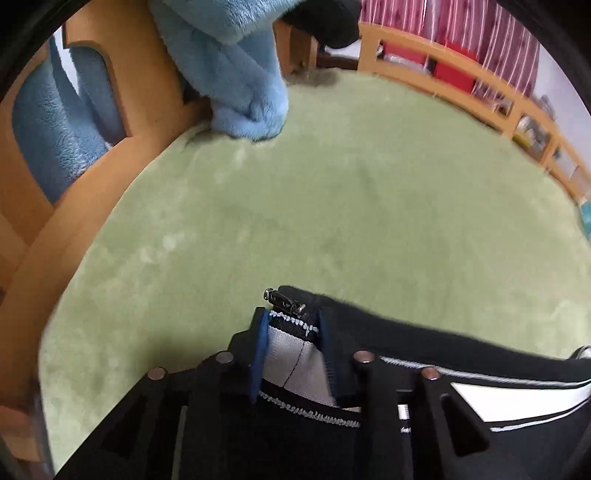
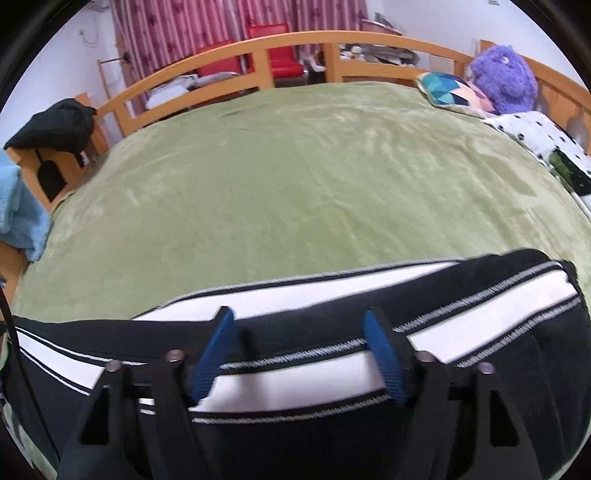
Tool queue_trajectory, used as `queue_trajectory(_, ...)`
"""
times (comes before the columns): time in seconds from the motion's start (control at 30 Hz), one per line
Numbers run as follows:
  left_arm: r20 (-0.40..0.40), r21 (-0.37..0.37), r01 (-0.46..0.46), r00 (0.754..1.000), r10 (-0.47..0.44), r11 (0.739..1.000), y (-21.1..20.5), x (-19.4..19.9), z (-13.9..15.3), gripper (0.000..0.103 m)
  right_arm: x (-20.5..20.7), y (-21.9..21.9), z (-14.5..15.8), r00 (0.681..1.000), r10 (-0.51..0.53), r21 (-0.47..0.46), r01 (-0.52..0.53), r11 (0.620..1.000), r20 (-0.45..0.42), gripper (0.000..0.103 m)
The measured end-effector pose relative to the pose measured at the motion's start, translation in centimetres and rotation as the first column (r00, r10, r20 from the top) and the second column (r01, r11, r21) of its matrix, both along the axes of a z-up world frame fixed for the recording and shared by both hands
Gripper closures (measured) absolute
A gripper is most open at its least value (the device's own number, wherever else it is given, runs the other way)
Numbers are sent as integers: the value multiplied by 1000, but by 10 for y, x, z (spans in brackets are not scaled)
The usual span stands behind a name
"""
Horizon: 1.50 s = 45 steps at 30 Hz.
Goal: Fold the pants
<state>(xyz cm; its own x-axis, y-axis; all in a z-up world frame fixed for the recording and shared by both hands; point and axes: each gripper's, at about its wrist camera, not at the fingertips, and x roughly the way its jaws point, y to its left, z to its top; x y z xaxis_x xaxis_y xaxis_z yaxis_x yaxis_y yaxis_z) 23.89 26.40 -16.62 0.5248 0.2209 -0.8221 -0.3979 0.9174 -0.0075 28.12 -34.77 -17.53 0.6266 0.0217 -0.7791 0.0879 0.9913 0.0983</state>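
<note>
Surface: green plush blanket [image 2: 295,177] covering a bed with an orange wooden rail [image 2: 258,51].
Pants: black track pants with white side stripes [image 2: 332,295] lie along the near edge.
Left gripper [image 1: 291,332]: clamped on the zippered cuff.
Right gripper [image 2: 299,332]: jaws spread, straddling the fabric.
Room: red striped curtains [image 2: 177,33], red chairs [image 2: 280,55], purple plush toy [image 2: 506,77] at the far right corner, light blue fleece [image 1: 236,66] at the left edge.

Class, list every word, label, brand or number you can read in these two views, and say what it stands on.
No text can be read in either view.
A small white mark on the pants under the left tool is too small and blurred to read.
</note>
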Motion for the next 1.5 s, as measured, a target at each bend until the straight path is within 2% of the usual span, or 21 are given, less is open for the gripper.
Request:
queue_trajectory(0.03,14,-10,-5,1000,5,1000,1,-4,4,71,3,3,-2,1000,15,4,-15,1000,-5,28)
queue_trajectory(0.07,28,-26,-9,1000,10,1000,2,-7,7,65,8,8,-4,999,40,9,-40,999,-19,28)
queue_trajectory(0.1,48,-55,-9,999,12,998,6,-9,11,55,12,14,-8,997,70,14,-69,997,-37,28)
queue_trajectory(0.17,78,-98,-5,997,13,995,10,-12,16,43,20,26,-17,990,124,13,-124,992,-67,27)
queue_trajectory(0.23,79,-108,-3,997,11,994,14,-10,18,43,28,35,-29,985,143,-14,-145,989,-98,25)
queue_trajectory(0.33,0,-103,6,1000,-6,995,12,2,4,43,36,42,-46,978,150,-34,-157,987,-146,21)
queue_trajectory(0.4,-31,-107,20,999,-24,994,8,7,-9,43,34,42,-43,978,158,-33,-164,986,-135,21)
queue_trajectory(0.47,-48,-112,23,998,-29,993,6,11,-21,38,29,35,-34,982,150,-1,-151,989,-117,21)
queue_trajectory(0.57,-36,-195,6,999,-13,981,13,16,-32,34,17,23,-22,990,114,45,-111,993,-85,21)
queue_trajectory(0.63,-13,-228,17,1000,-20,974,15,17,-31,55,9,16,-17,993,91,64,-87,994,-69,21)
queue_trajectory(0.67,8,-246,39,999,-38,969,13,14,-28,78,7,12,-15,995,78,70,-74,995,-66,21)
queue_trajectory(0.7,26,-269,63,998,-58,961,13,12,-26,82,5,10,-14,995,72,75,-67,995,-69,21)
queue_trajectory(0.83,165,-283,58,986,-11,957,27,-21,8,84,3,6,-14,995,48,58,-43,997,-90,21)
queue_trajectory(0.93,190,-316,33,981,29,948,38,-31,10,82,-4,0,-7,997,35,40,-32,999,-68,21)
queue_trajectory(1.0,115,-280,-1,993,35,960,34,-23,-4,75,-11,-8,-2,999,19,29,-18,999,-47,21)
queue_trajectory(1.1,18,-156,-73,997,77,985,21,-16,-8,62,-25,-28,6,999,-26,33,27,999,-30,22)
queue_trajectory(1.2,48,-117,-83,995,89,990,15,-21,4,55,-49,-58,20,994,-107,-35,108,994,9,21)
queue_trajectory(1.27,82,-108,-78,993,88,991,6,-26,16,43,-66,-84,26,985,-166,-67,168,983,37,21)
queue_trajectory(1.33,103,-93,-73,991,83,993,-5,-28,24,43,-81,-119,25,968,-249,-47,251,967,39,20)
queue_trajectory(1.4,112,-94,-65,991,75,994,-17,-29,29,43,-84,-143,20,959,-283,-1,283,959,20,20)
queue_trajectory(1.5,124,-115,-48,990,62,992,-48,-27,35,43,-74,-158,17,966,-256,24,256,966,31,20)
